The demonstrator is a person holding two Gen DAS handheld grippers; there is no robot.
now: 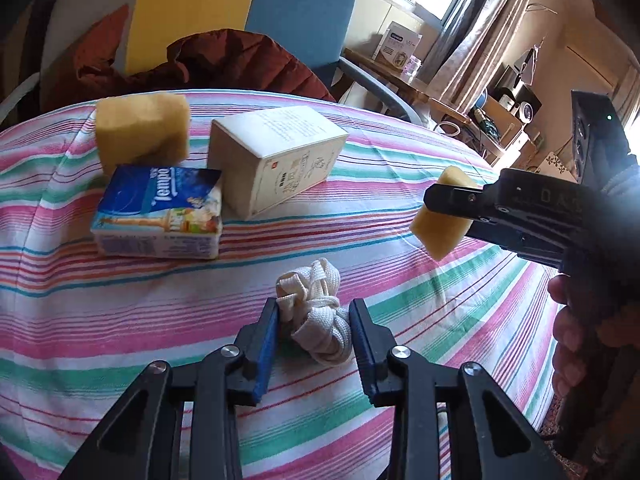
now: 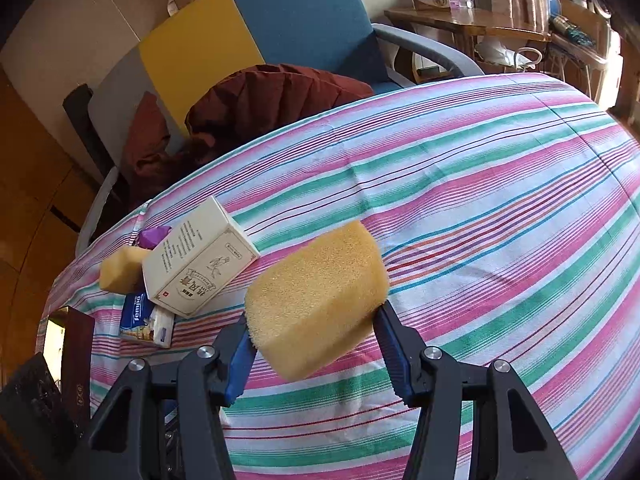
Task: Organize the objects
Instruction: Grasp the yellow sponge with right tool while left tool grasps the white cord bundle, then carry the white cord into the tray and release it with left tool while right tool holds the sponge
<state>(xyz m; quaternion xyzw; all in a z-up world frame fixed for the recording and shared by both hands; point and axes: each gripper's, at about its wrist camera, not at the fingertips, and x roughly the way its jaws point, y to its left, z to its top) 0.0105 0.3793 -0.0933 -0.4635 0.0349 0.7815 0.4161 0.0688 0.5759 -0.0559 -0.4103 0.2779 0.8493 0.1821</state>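
Note:
A knotted bundle of white flat cord [image 1: 320,320] lies on the striped tablecloth [image 1: 100,320]. My left gripper [image 1: 314,316] is around it, and both blue pads touch its sides. My right gripper [image 2: 314,320] is shut on a yellow sponge [image 2: 320,296] and holds it above the cloth. The same sponge [image 1: 438,216] shows at the right of the left wrist view. At the back left stand a second yellow sponge [image 1: 142,132], a blue Tempo tissue pack [image 1: 160,216] and a white carton [image 1: 276,156], close together.
A person's hand [image 1: 568,332] holds the right gripper's handle. A chair with a maroon jacket [image 1: 228,60] stands behind the table. A dark box [image 2: 76,360] sits at the table's left edge, and a small purple thing [image 2: 154,236] lies behind the carton. A wooden side table [image 2: 460,20] stands far right.

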